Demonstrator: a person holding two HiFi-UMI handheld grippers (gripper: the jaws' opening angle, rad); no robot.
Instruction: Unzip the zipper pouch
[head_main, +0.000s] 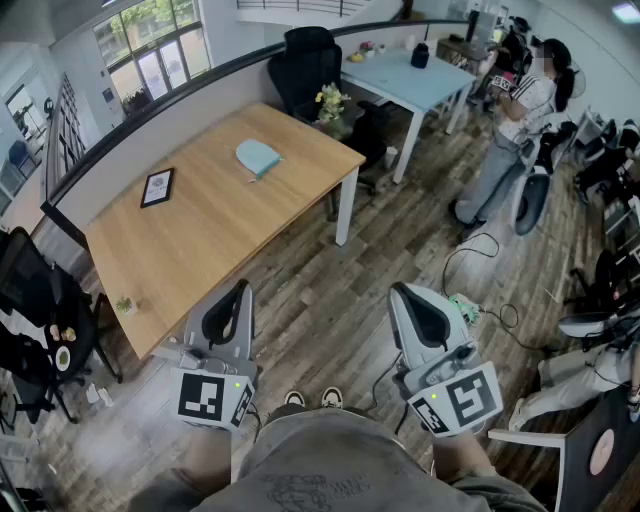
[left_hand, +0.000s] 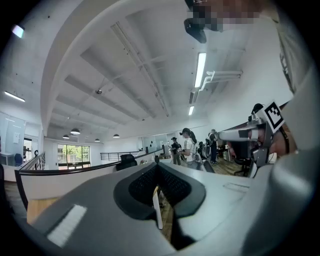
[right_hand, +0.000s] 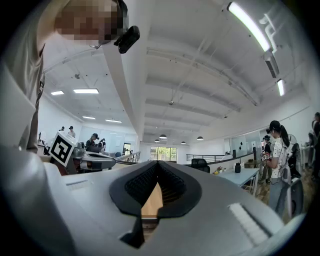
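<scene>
The light blue zipper pouch (head_main: 258, 157) lies flat on the far part of the wooden table (head_main: 200, 240). Both grippers hang level in front of me above the wooden floor, well short of the pouch. My left gripper (head_main: 242, 287) is shut with nothing between its jaws, near the table's front corner. My right gripper (head_main: 399, 291) is also shut and empty, to the right over bare floor. In the left gripper view the closed jaws (left_hand: 158, 169) face the room, and the pouch is not visible. The right gripper view (right_hand: 158, 166) shows only a strip of table top through the jaws.
A black framed card (head_main: 158, 187) and a small plant (head_main: 125, 304) sit on the table. A black office chair (head_main: 305, 60), flowers (head_main: 331, 101) and a pale blue table (head_main: 410, 75) stand beyond. A person (head_main: 510, 130) stands at the right; cables (head_main: 480, 300) lie on the floor.
</scene>
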